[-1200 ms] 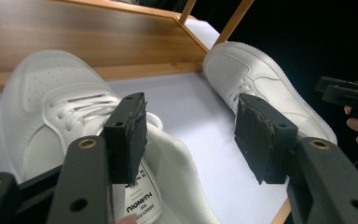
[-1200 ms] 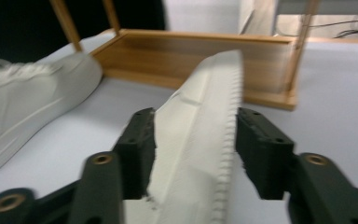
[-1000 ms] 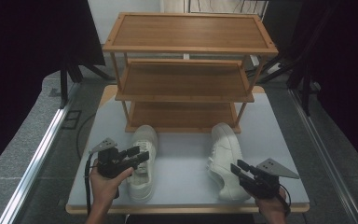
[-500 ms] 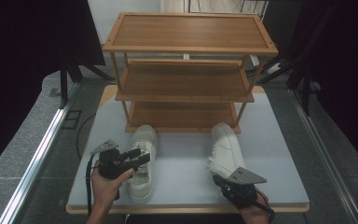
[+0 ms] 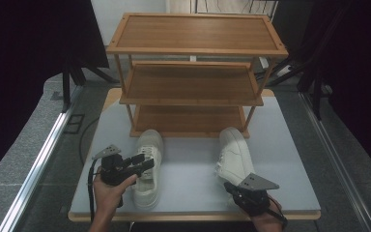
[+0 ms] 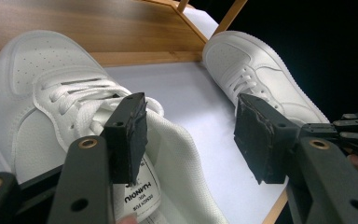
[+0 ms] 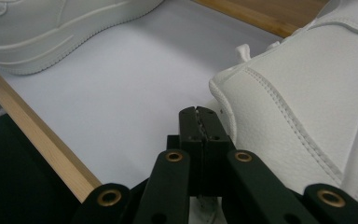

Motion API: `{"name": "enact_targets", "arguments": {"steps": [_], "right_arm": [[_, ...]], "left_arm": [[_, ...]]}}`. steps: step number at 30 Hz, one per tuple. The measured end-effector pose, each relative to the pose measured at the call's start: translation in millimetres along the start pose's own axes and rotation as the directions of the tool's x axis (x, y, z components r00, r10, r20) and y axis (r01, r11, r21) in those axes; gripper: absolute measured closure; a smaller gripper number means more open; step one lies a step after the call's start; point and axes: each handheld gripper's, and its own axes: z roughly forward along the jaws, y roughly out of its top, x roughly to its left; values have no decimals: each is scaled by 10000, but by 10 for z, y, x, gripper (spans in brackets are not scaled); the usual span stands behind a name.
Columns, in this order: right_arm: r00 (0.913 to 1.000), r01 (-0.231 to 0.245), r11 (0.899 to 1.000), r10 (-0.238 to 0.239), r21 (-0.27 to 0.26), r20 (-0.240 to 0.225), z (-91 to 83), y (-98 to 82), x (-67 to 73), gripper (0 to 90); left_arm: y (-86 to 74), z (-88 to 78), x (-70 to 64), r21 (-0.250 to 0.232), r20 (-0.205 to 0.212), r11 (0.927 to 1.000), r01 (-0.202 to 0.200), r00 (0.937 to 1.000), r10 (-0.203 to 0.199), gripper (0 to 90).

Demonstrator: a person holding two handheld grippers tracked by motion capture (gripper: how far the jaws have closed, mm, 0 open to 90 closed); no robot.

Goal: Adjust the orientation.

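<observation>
White perforated leather: left sneaker (image 5: 147, 166) lies lengthwise, toe toward the wooden rack (image 5: 193, 72), heel under the left gripper (image 5: 142, 163), whose jaws stand open astride its collar. Right sneaker (image 5: 234, 154) lies just beyond the right gripper (image 7: 199, 122), jaws just closed, nothing visible between them, beside its heel.
</observation>
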Motion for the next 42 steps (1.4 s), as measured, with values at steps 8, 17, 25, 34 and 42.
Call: {"name": "enact_targets", "arguments": {"steps": [8, 17, 25, 34, 42], "right_arm": [[9986, -507, 9979, 502, -402, -142, -114, -18, -129, 897], [9955, -937, 9921, 944, -835, 44, -249, -31, -266, 898], [9806, -1544, 9804, 1672, -1224, 1025, -426, -105, -510, 898], [9496, -2719, 9527, 2885, -1357, 1226, -558, -311, -852, 897], [9667, -2087, 9689, 2249, -1327, 1221, -540, -208, -715, 852]], "left_arm": [[-4, 2, 10, 15, 22, 10000, 58, 10000, -58, 440], [-5, -3, 17, 8, 52, 10000, 94, 9999, -94, 441], [-6, -1, 21, 4, 78, 9999, 116, 9999, -116, 443], [-5, -1, 20, -12, 68, 9999, 160, 9998, -160, 444], [-3, -9, 31, -34, 110, 9998, 185, 9998, -185, 445]]}}
